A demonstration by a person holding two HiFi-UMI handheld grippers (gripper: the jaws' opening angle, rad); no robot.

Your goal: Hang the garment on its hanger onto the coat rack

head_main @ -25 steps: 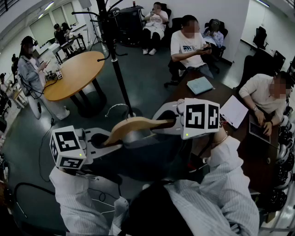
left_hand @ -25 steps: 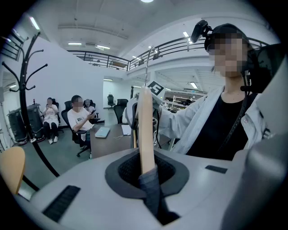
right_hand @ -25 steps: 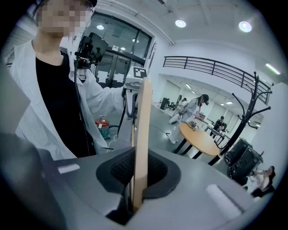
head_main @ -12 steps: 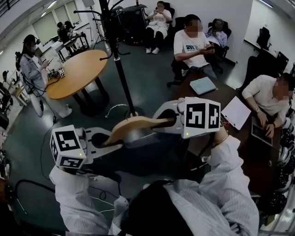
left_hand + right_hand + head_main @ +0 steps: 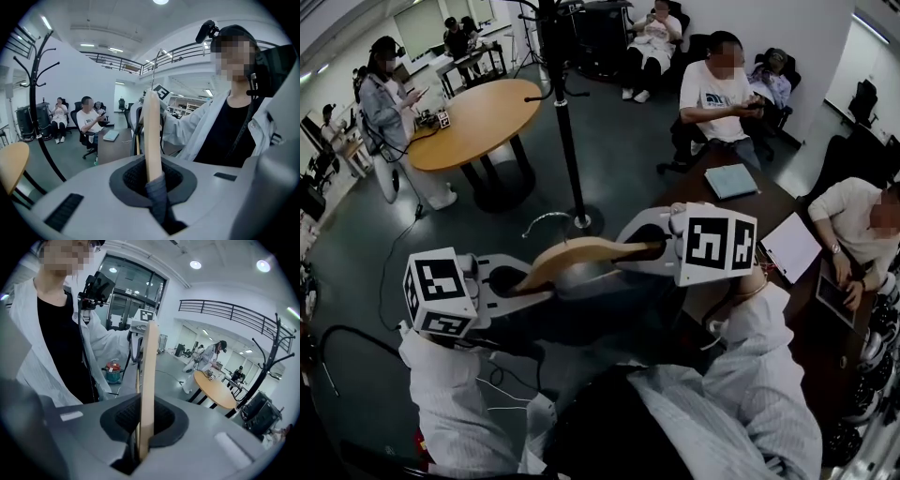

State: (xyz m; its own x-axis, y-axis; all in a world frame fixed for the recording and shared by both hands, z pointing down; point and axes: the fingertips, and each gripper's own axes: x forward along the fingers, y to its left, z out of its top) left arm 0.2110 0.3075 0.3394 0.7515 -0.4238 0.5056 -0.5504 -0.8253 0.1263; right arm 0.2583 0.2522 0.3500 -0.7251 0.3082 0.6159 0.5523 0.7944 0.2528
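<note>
In front of your chest, you are holding a wooden hanger (image 5: 581,255) roughly level in the air, one end in each gripper. Your left gripper (image 5: 517,281) is pinching the hanger's left end, and a fold of the dark garment (image 5: 609,319) is caught between its jaws together with the wood. In the left gripper view the pale wood is rising straight out of the jaws, with the grey-blue fabric wrapping its lowest part. Your right gripper (image 5: 642,247) is clamping the bare right end, its jaws pressing nearly together on the thin edge of the wood.

The garment is hanging below the hanger, between the two grippers and close against your body. The hanger's metal hook (image 5: 546,220) is curving out away from you, toward the foot of the coat rack (image 5: 567,122). The coat rack is standing on the floor beyond the hanger, apart from it. A round table (image 5: 478,117) is sitting farther back on the left, and a dark desk (image 5: 759,211) is running along your right, a notebook (image 5: 731,180) lying near its far edge
</note>
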